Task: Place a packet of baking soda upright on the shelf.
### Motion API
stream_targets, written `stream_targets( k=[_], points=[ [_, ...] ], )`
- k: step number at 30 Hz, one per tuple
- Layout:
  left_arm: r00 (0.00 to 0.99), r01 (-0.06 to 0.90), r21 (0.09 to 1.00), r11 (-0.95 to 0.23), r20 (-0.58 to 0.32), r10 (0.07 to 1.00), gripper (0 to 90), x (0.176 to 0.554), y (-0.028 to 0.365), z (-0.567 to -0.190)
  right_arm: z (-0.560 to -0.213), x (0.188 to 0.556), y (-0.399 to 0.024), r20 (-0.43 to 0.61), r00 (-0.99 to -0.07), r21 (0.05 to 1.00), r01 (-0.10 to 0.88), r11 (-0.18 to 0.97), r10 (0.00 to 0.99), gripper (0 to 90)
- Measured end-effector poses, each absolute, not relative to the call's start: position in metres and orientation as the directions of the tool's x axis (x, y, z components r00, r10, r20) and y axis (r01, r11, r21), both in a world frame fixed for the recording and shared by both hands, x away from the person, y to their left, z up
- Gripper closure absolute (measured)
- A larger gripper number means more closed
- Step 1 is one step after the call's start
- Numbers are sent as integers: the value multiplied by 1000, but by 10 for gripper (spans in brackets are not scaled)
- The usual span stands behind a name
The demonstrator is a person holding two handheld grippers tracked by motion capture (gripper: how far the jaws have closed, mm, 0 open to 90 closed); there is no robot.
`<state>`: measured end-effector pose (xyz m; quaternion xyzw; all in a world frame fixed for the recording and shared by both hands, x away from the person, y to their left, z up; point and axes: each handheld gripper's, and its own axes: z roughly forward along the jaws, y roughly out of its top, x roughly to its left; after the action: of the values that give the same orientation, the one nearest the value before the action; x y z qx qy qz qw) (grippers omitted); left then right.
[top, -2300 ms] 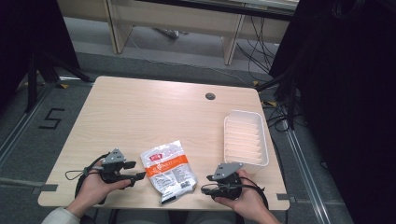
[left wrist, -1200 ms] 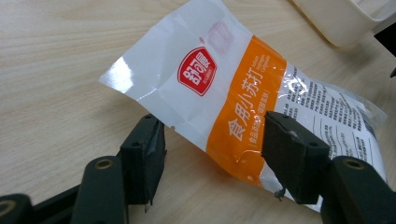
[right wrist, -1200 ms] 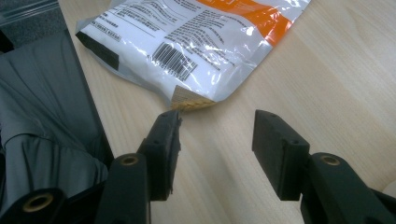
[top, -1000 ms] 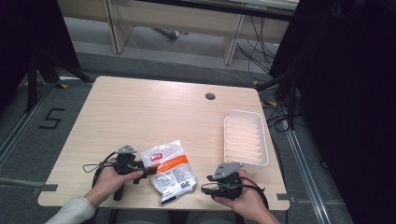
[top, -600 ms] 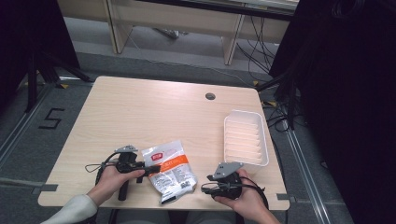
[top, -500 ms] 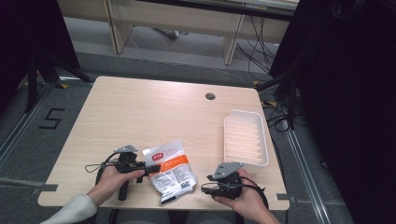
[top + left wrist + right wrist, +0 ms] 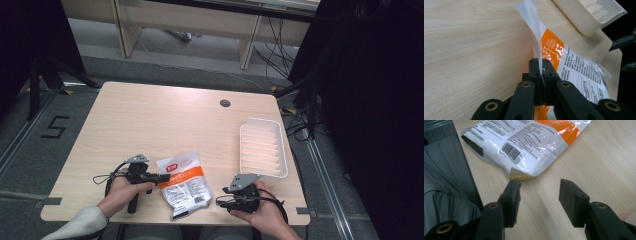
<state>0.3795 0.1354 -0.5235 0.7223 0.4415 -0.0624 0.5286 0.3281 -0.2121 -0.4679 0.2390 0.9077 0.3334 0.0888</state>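
The bag (image 7: 183, 182) is a flat, glossy plastic pouch, white with an orange band and small black print, its film crinkled and catching glare. It lies on the table (image 7: 150, 120) near the front edge, between the two grippers. Its long axis runs roughly from the far side toward the person, tilted a little, with the orange end farther off and the white printed end nearest the edge.

The left gripper (image 7: 159, 176) is clamped on the bag's left edge. The left gripper view shows what the high view is too small to tell: the black jaws are closed on a thin clear seam of film, which stands up as a pale strip (image 7: 532, 22) above the jaws while the rest of the bag (image 7: 579, 72) slopes away to the right.

The right gripper (image 7: 222, 198) sits just right of the bag's near end, jaws spread apart and holding nothing. Its own view shows the bag's back (image 7: 524, 142), with a barcode and dense print, and a folded corner close by the left jaw tip; whether they touch cannot be told.

The table is pale wood-grain laminate with a round cable hole (image 7: 225, 103). A white ribbed plastic tray (image 7: 262, 147), rectangular with rounded corners, lies to the right, well apart from the bag.
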Motion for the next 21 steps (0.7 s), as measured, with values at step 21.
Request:
stream_targets(
  k=[21],
  points=[
    [714, 588, 809, 18, -530, 457, 892, 360, 128, -479, -436, 341, -217, -87, -865, 669, 317, 672, 494, 499]
  ],
)
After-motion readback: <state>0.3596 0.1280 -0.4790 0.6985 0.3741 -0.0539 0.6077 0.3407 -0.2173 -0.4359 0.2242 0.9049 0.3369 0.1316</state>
